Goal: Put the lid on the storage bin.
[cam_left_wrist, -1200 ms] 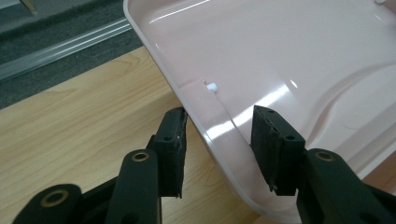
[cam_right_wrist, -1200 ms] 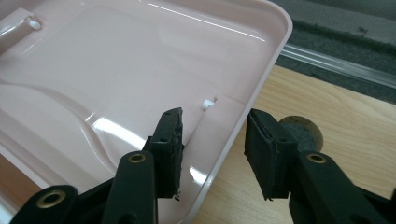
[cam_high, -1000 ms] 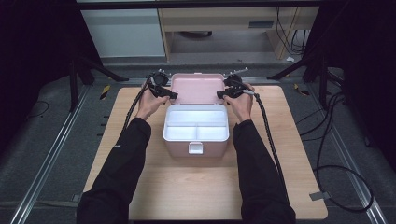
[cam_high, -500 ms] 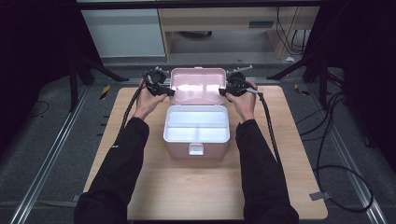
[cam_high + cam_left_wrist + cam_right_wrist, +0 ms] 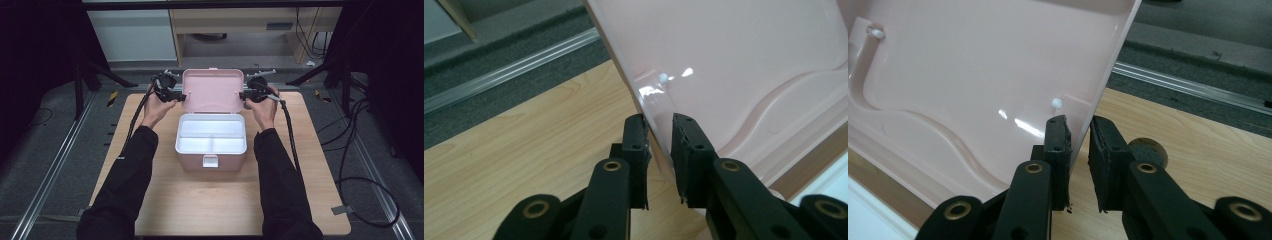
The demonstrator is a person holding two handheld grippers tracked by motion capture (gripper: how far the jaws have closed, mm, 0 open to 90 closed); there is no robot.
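Lid [image 5: 212, 91] of the pink box [image 5: 211, 145] is standing up off the box's rear edge, tilted back a little, inner face toward the person. Everything below is placed against that lid.

Left of the lid: left gripper [image 5: 176, 96] is sitting at the lid's left edge, hand behind it. In the left gripper view the jaws are straddling that thin edge [image 5: 651, 127], one pad outside, one against the glossy inner face. Narrow gap on each side, so I read this as a loose bracket, not a firm pinch; contact with the plastic is hard to confirm. Likely reason: guiding the panel, not squeezing it.

Below the lid: box body is lying near the middle of the wooden table [image 5: 165, 210], open, with a white tray [image 5: 211, 136] in it divided into compartments, apparently empty. Front latch tab [image 5: 210, 161] is hanging free.

Right of the lid: right gripper [image 5: 248, 96] is mirroring the left at the lid's right edge. Its own view shows jaws slightly parted around the edge [image 5: 1082, 131], beside a small white peg [image 5: 1055, 102]. Again no clear clamp.

Judgement: holding both side edges is keeping the lid from twisting on its hinge while it is swung. Which way it is headed, I cannot tell.
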